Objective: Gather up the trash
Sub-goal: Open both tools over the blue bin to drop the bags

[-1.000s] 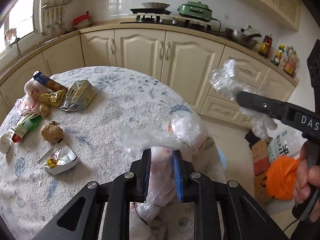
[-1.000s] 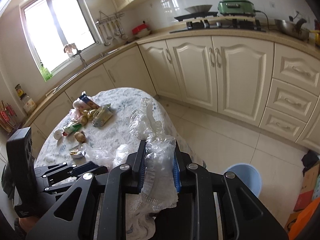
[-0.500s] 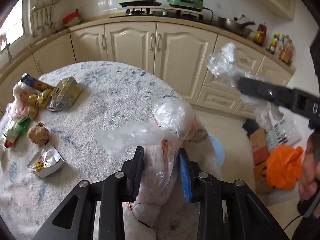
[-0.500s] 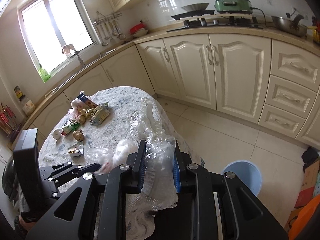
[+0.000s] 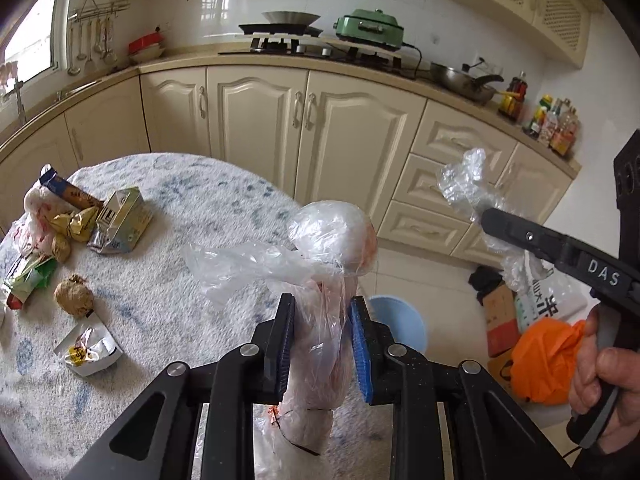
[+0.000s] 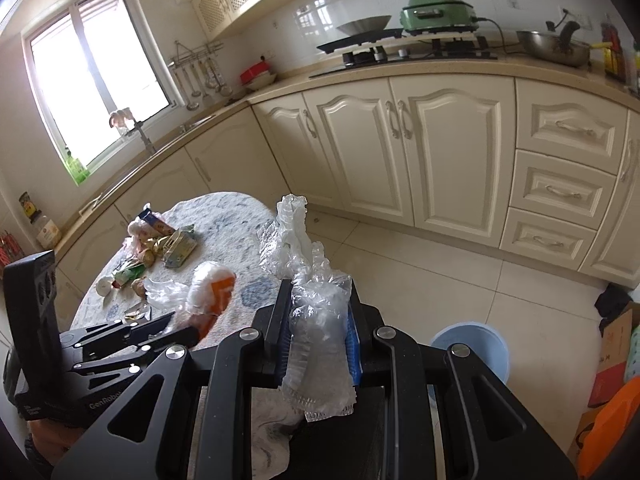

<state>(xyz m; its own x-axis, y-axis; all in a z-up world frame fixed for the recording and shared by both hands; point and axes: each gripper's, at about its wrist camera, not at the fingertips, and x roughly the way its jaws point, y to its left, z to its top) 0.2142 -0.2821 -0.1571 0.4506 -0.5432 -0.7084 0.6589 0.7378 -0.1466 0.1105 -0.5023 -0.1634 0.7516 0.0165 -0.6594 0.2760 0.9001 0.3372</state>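
Kitchen table [image 5: 172, 292] — each hand-held gripper [image 5: 322, 330] [image 6: 316, 336] tight on crumpled plastic [image 5: 332, 240] [image 6: 320, 308].

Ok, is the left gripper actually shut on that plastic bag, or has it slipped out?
Shut on it. The left gripper has its jaws pressed against both sides of the clear plastic bag, which bulges above them and hangs below.

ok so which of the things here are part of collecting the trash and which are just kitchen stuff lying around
Part of the job:
- plastic bag in the left gripper
- crumpled plastic wrap in the right gripper
- milk carton, wrappers and paper ball on the table
- blue bin on the floor

Just lying about:
- green cooker
- wok
- sauce bottles
- hanging utensils
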